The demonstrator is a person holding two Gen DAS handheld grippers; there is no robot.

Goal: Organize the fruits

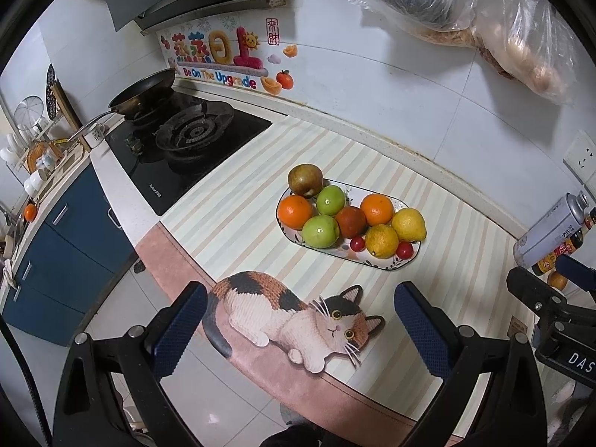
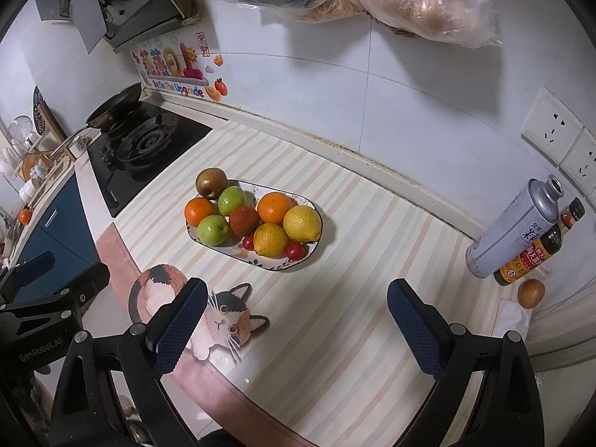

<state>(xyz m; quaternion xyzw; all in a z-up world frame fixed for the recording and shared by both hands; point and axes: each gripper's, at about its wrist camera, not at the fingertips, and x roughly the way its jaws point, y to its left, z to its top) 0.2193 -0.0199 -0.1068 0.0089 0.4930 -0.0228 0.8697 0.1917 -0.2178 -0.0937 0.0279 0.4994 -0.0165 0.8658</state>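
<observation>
**Both claws spread wide above the cat mat**

Blue-padded fingers of my left gripper (image 1: 300, 320) gape wide with nothing between them, over the calico cat mat (image 1: 294, 316). My right gripper (image 2: 296, 320) gapes just as wide, holding nothing.

Only the right view shows fully the small brown fruit (image 2: 531, 292) lying alone beside the dark sauce bottle (image 2: 536, 249) and grey metal can (image 2: 510, 227).

On the oval patterned ceramic plate (image 1: 387, 266), mid-counter, I count two oranges, two green apples, two yellow lemons, two cherry tomatoes, one dark red fruit and one brown pear at its far rim.

Striped cloth (image 2: 354, 298) lies bare between the plate and me; the black gas stove (image 1: 186, 149) borders its left.
</observation>
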